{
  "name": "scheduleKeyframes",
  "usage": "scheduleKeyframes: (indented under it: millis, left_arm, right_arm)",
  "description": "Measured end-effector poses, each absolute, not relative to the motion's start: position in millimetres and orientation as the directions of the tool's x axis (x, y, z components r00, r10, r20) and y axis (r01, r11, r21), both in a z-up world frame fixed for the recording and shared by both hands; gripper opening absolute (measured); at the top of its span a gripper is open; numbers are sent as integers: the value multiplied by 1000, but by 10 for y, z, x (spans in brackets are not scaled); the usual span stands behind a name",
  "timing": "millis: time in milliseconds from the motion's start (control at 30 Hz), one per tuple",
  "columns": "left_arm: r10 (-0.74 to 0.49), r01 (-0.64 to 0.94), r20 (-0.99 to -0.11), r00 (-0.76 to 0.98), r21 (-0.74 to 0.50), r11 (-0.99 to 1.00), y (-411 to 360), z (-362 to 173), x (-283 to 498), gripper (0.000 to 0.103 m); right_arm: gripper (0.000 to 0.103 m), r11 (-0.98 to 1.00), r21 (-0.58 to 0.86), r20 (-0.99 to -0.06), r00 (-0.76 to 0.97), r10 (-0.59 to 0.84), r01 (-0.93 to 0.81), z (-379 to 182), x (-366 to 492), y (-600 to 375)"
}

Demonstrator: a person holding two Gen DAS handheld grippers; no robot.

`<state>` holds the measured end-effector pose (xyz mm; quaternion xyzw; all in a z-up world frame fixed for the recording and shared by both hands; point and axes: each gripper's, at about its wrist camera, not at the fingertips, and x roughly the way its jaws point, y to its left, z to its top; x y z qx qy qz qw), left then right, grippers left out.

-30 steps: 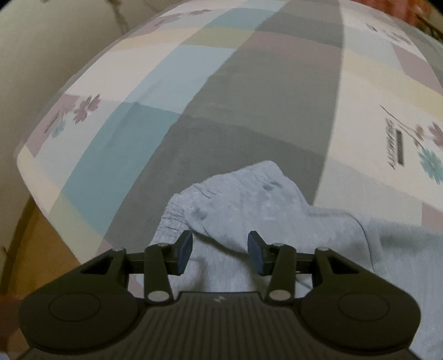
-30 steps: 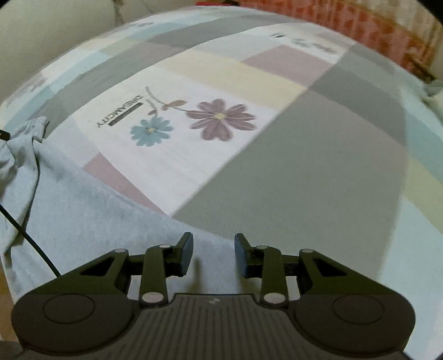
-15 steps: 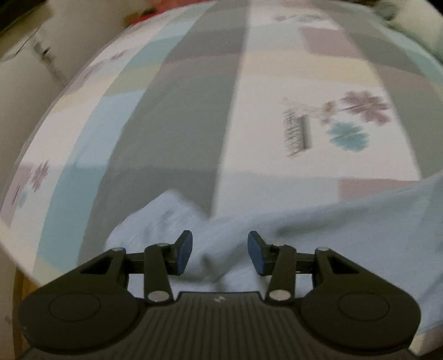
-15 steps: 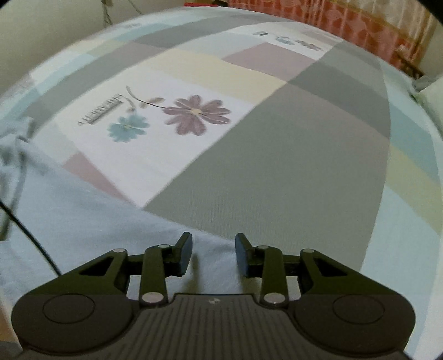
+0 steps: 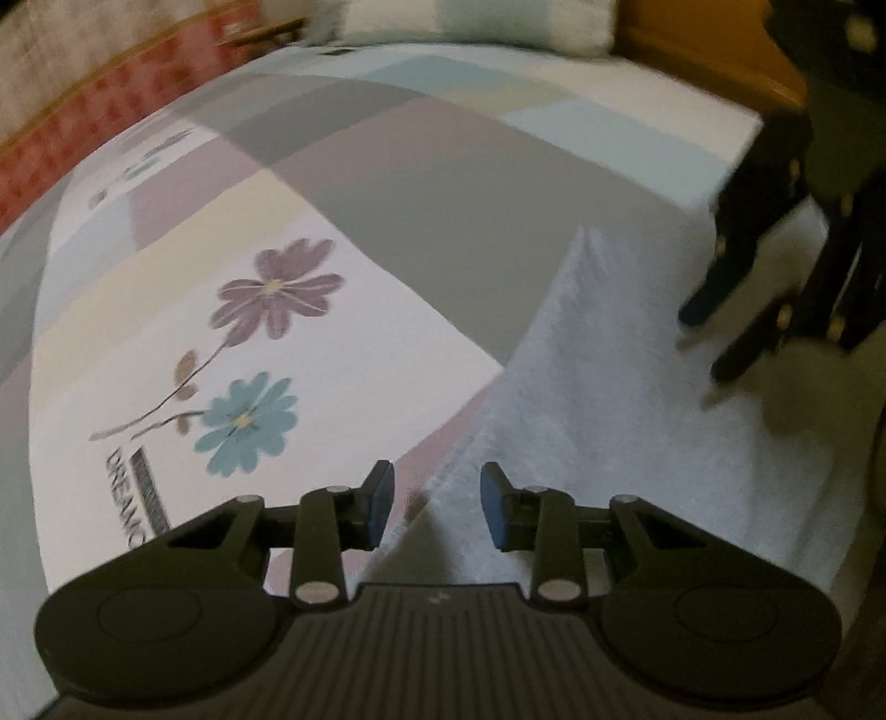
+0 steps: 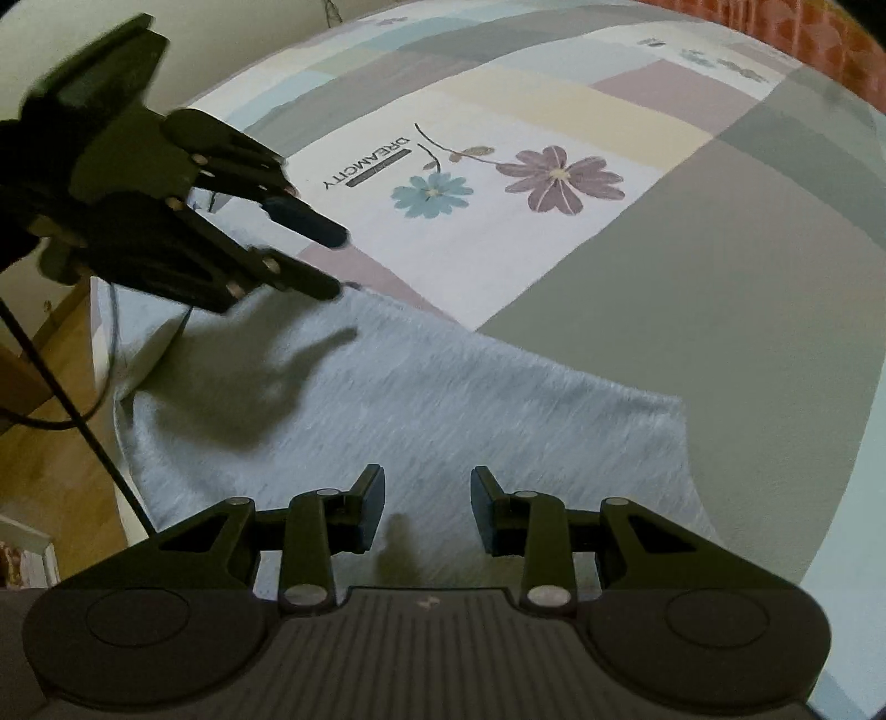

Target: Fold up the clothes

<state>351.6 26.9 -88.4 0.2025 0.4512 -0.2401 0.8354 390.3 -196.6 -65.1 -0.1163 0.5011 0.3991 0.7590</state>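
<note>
A pale grey garment (image 6: 443, 399) lies spread flat at the near edge of a bed, on a patchwork bedsheet (image 6: 720, 266) printed with a purple and a blue flower (image 6: 432, 193) beside the word DREAMCITY. In the right wrist view the cloth's far hem runs slantwise, ending in a corner at the right.

The right gripper (image 6: 426, 507) hangs over the near part of the garment, its fingers parted and empty, casting a small shadow on the cloth. The left gripper (image 5: 437, 501) sits above the garment's left edge; its jaws have just been closing, yet a gap remains and the cloth lies below the pads, not pinched (nothing gripped on either side).

From the right wrist camera the left gripper reaches in from the far left, with fingertips (image 6: 326, 232) near the hem. No containers are in sight; a pillow (image 5: 476, 25) rests at the far end
</note>
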Motion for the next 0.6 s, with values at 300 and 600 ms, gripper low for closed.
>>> scheduleKeyframes:
  millis: [300, 600]
  left_arm:
    - [-220, 674, -866, 450, 167, 719, 252, -993, 3551, 15]
    - [-215, 727, -903, 371, 139, 672, 228, -1109, 3596, 20]
  right_arm:
    - [39, 669, 232, -855, 180, 486, -706, -672, 3843, -1994]
    - [39, 674, 226, -857, 185, 481, -704, -687, 3850, -1980]
